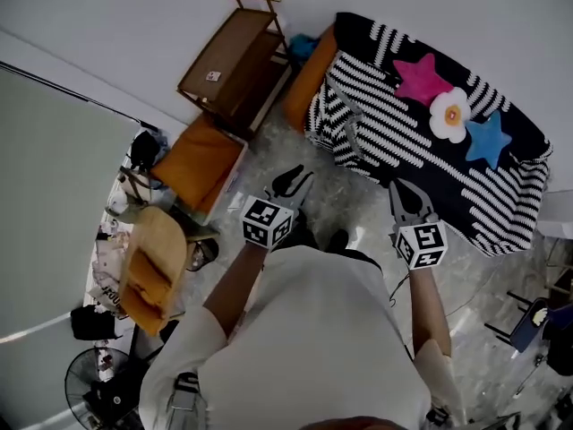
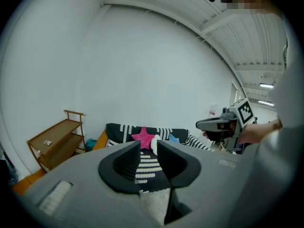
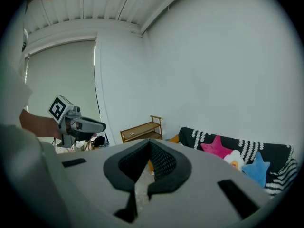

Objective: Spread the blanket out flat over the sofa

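While both arms reach forward over the floor, the left claw point(image 2: 148, 147) stands spread, with a clear gap between its two dark jaws and nothing in it; only the striped cloth far beyond shows through. The right claw point(image 3: 149, 144) has its jaw tips pressed together at the top of a narrow wedge and pinches nothing. In the head view the two claws sit near the middle of the frame, side by side and well apart, each with its marker cube toward the person point(image 1: 304, 330), who wears a white top. Between and around them lies the floor point(image 1: 345, 195), pale grey stone with a mottled pattern. Above it, in the upper right of the frame, is the blanket point(image 1: 394, 133), black with white stripes. It lies over the sofa point(image 1: 309, 83), whose orange side shows at the blanket's left end. The cloth is rumpled near its left front edge and hangs down at the right end; neither claw touches it. On it rest a pink star cushion point(image 1: 421, 79), a white flower cushion point(image 1: 449, 113) and a blue star cushion point(image 1: 488, 139) in a slanting row. Left of the sofa, at the upper middle, a wooden shelf point(image 1: 235, 61) stands against the plain white wall point(image 1: 134, 25). Below the shelf is an orange seat point(image 1: 199, 161), with clutter beside it. A fan point(image 1: 94, 388) stands in the lower left corner. A large pale blind point(image 1: 45, 195) fills the left edge. The left gripper view shows a ribbed white ceiling point(image 2: 256, 46) at the upper right.
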The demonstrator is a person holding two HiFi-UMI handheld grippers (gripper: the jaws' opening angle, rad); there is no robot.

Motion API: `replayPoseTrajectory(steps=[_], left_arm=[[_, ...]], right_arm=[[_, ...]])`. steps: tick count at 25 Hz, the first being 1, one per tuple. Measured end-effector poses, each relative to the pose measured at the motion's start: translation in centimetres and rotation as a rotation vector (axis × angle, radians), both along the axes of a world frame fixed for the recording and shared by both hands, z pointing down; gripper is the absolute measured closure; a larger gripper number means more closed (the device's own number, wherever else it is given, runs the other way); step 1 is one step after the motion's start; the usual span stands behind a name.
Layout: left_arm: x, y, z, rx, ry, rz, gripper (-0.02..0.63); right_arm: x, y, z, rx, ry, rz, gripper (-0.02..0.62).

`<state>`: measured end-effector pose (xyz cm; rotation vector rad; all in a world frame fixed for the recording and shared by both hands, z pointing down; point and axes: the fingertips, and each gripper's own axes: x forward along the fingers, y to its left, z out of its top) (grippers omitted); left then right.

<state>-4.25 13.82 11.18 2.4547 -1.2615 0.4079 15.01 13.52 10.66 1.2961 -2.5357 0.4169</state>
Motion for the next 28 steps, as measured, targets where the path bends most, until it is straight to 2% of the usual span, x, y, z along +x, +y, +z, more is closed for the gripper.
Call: replayPoseTrajectory(steps=[7, 15, 22, 28], left_arm=[[-1.6, -5.0, 1.4, 0.010, 0.011, 0.021, 0.500], [-3.6, -12.8, 4.7, -0.038, 0.000, 0.150, 0.500], [-4.5, -18.1, 10.3, -0.099, -0.023, 0.253, 0.498], [-2.7, -21.3, 16.5, -0.141, -0.036, 0.325, 0.497]], right_arm=[[-1.1, -3.3, 1.7, -0.038, 0.009, 0.080, 0.592], [-3.7, -8.5, 4.8, -0.114, 0.030, 0.194, 0.592], [-5.0, -11.9, 8.8, -0.174, 0.041, 0.297, 0.592], [-4.7, -13.6, 13.5, -0.220, 0.066, 0.348, 0.592]])
